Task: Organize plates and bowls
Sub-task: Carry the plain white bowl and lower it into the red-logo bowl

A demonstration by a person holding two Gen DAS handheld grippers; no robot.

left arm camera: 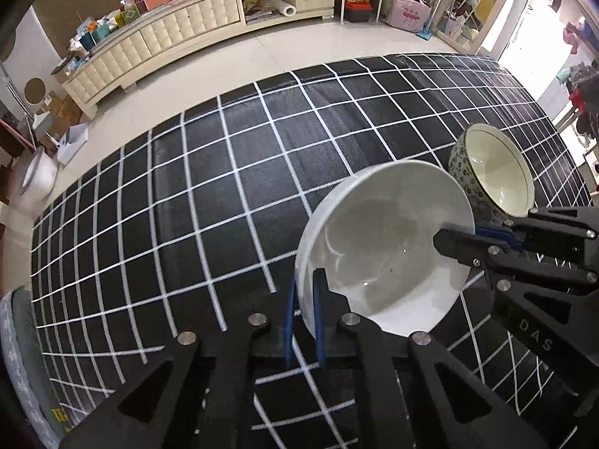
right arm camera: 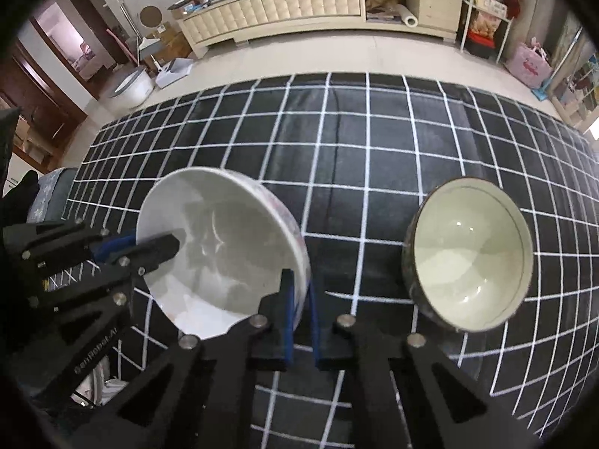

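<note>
Both my claws, left (left arm camera: 304,312) and right (right arm camera: 299,312), pinched opposite rims of the white bowl (left arm camera: 382,247); the patterned bowl (right arm camera: 468,254) sat just right.

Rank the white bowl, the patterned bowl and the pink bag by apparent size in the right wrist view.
1. white bowl
2. patterned bowl, slightly smaller
3. pink bag, though distance shrinks it

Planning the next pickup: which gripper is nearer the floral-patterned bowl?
Right. The right gripper clamps the white bowl at the rim facing the patterned bowl; the left gripper clamps the opposite rim, with the white bowl between.
</note>
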